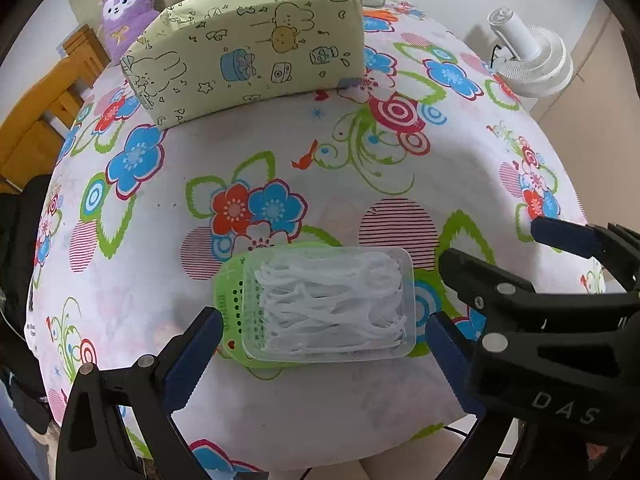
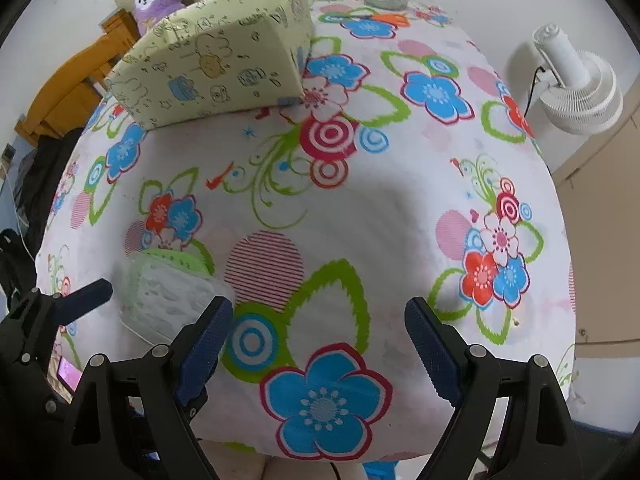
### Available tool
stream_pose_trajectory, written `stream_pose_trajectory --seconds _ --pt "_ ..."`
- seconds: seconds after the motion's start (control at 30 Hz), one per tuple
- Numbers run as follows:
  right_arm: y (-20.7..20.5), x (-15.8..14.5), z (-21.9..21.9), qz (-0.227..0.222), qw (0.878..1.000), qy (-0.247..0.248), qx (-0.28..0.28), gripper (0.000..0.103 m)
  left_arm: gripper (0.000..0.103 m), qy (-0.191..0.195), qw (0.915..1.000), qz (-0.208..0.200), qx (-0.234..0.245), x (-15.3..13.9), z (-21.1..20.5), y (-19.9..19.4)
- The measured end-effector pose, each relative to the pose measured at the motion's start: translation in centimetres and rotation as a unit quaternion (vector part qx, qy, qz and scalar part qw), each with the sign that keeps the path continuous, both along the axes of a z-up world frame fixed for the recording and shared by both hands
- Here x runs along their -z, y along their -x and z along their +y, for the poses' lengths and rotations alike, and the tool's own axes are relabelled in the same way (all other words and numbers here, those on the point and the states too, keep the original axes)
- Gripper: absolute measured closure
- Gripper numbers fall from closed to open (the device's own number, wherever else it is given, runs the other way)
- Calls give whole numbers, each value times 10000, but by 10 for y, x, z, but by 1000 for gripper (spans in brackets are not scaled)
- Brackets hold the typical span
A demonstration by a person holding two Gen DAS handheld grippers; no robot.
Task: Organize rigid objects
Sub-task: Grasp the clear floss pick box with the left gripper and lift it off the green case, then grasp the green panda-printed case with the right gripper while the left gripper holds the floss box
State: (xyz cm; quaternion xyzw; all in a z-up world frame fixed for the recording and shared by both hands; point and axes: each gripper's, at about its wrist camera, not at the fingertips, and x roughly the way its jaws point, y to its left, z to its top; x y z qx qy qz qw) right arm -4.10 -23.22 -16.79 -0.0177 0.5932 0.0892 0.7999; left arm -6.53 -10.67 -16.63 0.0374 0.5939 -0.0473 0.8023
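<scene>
Item, near edge of the table (image 1: 400, 184), left of centre: one floss-pick box (image 1: 326, 308), clear lid over a green perforated base, lying flat on the flowered cloth. You had your left gripper (image 1: 324, 334) straddling it, jaws spread wide, both blue pads standing just clear of the short ends, nothing pinched.

Handling, as a judgement: light, stiff plastic, smooth-sided and likely to slip; the lid may flex or pop if squeezed hard. You would have done best to close on the two short ends, low toward the green base (not on the clear lid alone).

Item, far left corner: one pale-green printed pack (image 1: 248, 44), rectangular, lying on its long side, well apart from the box; it looked soft-wrapped.

Item, far edge: two glass jars at least, partly cut off by the view.

Item, right of the box: your right gripper (image 2: 318, 346), jaws likewise spread, empty, over bare cloth.

Item, off the right edge: one white fan (image 1: 532, 56).
</scene>
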Motion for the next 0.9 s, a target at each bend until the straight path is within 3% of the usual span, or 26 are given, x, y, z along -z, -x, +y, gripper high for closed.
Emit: stream_pose_trajectory --seconds 0.2,0.27,0.57,0.9 --pt "0 10 -6 125 9999 -38 63 13 10 -116 9998 62 -169 7 0 -4" --pt "0 11 -7 135 9999 -32 80 13 15 19 9996 192 -224 9 1 -6" --pt "-1 12 -1 190 9997 -106 119 13 17 -55 9998 23 -169 -3 12 1" --pt "-2 0 37 46 9998 -186 82 13 17 -89 9996 -199 -152 -15 49 -1"
